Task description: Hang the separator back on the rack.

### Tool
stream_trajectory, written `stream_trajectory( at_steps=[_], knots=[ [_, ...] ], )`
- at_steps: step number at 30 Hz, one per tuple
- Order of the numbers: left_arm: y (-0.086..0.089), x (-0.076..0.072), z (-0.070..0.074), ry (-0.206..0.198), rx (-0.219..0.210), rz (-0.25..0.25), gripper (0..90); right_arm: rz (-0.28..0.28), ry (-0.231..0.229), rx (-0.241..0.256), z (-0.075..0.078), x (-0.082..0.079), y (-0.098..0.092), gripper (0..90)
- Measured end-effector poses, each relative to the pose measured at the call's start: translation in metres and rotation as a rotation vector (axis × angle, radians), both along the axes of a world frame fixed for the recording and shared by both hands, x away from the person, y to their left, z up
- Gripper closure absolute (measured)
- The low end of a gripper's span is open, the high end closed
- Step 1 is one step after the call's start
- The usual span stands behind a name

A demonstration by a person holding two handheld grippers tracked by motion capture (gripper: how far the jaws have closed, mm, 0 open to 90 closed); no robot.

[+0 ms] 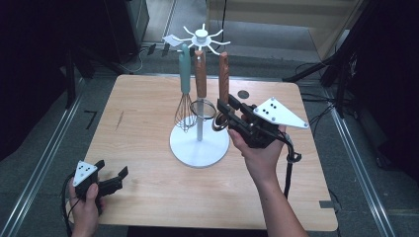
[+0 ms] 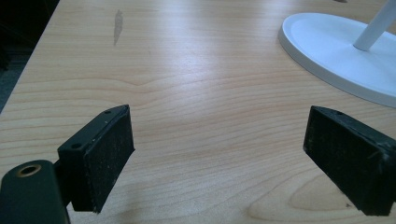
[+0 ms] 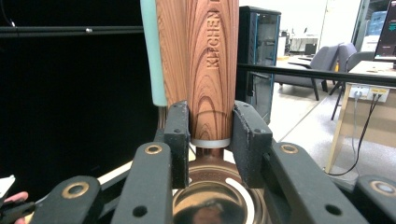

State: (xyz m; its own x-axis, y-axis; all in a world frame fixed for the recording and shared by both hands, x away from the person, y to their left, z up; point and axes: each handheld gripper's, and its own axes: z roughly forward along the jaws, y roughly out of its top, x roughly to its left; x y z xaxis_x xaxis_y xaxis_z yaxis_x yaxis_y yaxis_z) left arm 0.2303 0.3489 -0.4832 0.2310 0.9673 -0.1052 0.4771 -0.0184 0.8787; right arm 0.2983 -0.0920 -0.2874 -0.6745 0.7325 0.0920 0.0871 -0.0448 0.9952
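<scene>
1. The white stand (image 1: 199,146) sits in the middle of the table (image 1: 143,123). It is the landmark for everything here.
2. 3 tools hang from the hooks at the top of the stand: a whisk (image 1: 185,84) with a green handle, a strainer (image 1: 201,84) with a wood handle, and a wood-handled ladle (image 1: 223,84) on the right side of the stand.
3. The ladle hangs straight up and down. Its handle points up to the hook and its shiny bowl (image 3: 212,200) is at the bottom, just above the stand's base.
4. The right gripper (image 1: 228,114) comes in from the right of the stand. Its 2 jaws are pressed on the low end of the ladle's handle (image 3: 210,70), 1 on each side.
5. I think the next move goes up along the handle, to lift it off or settle it on the hook.
6. The left gripper (image 1: 112,180) is far from the stand, near the front left of the table. Its jaws are wide apart and hold nothing.
7. So the right hand (image 1: 259,155) is the near one.
</scene>
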Motion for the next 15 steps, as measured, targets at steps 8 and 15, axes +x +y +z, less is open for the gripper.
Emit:
stream_trajectory(
  at_steps=[8, 15],
  knots=[
    [0.001, -0.002, 0.0, -0.02, -0.015, 0.005, 8.6, -0.018, 0.011, -0.007, 0.004, 0.005, 0.004, 71.1],
    [0.0, -0.002, 0.0, -0.011, -0.008, -0.003, 8.6, -0.014, 0.03, -0.022, 0.003, 0.011, 0.008, 71.1]
  ],
)
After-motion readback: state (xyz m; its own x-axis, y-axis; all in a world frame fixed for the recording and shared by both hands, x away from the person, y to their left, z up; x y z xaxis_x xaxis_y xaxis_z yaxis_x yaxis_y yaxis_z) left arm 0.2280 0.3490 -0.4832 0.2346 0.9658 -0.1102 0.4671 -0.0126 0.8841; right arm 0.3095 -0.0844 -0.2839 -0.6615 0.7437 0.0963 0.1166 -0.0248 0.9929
